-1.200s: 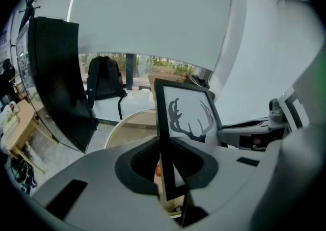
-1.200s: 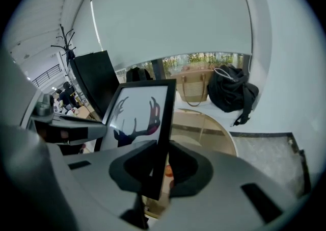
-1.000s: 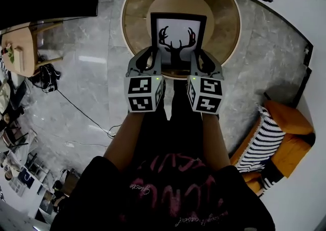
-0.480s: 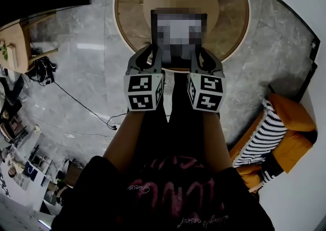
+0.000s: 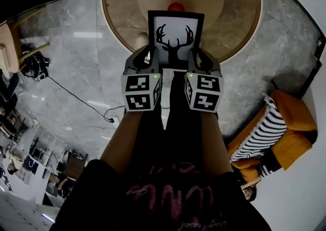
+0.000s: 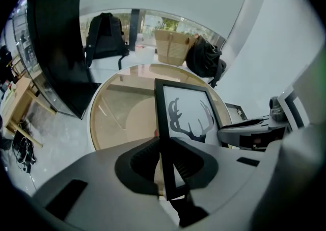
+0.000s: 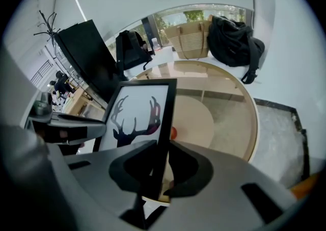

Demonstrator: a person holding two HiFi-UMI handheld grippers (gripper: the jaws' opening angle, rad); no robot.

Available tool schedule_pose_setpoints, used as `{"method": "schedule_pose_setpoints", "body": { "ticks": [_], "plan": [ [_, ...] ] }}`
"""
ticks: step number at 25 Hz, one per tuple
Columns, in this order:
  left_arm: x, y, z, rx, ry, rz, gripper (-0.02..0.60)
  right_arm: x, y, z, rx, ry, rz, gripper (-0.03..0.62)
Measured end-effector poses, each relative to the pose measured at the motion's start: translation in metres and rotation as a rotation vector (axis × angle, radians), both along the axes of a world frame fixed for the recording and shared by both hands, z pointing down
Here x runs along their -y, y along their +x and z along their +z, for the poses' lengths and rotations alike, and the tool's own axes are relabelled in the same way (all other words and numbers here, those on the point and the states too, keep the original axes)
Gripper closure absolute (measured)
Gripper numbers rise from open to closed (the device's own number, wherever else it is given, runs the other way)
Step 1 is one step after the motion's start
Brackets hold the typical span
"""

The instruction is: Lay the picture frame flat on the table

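The picture frame (image 5: pixel 175 39), with a black deer silhouette on white, is held in the air by both grippers, above the near edge of the round wooden bench (image 5: pixel 239 16). The left gripper (image 5: pixel 153 59) is closed on the frame's left side bar and the right gripper (image 5: pixel 196 60) on its right side bar, both low on the frame, so neither hand is nearer than the other. The frame's long axis runs away from the person, toward the middle of the bench, and the picture faces back to the person. How steeply it leans I cannot tell.

I judge that the coming move is to carry the frame forward and let its top go down onto the bench. A small red ball (image 5: pixel 176 6) lies on the bench just beyond the top bar, right on this line, and the frame could land on it. An orange chair (image 5: pixel 288 120) stands on the floor well apart, on the right.
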State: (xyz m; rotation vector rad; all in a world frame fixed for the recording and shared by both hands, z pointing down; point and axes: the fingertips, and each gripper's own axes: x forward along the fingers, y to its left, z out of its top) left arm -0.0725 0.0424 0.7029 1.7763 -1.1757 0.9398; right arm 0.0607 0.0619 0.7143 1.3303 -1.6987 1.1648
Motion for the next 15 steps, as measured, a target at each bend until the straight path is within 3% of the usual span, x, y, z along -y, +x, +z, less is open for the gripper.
{"method": "schedule_pose_setpoints", "body": {
  "ticks": [15],
  "plan": [
    [-0.02,-0.001,0.058,0.015,-0.079,-0.013,0.511,-0.021,-0.001,0.057,-0.002,-0.096,-0.012,0.513]
  ]
}}
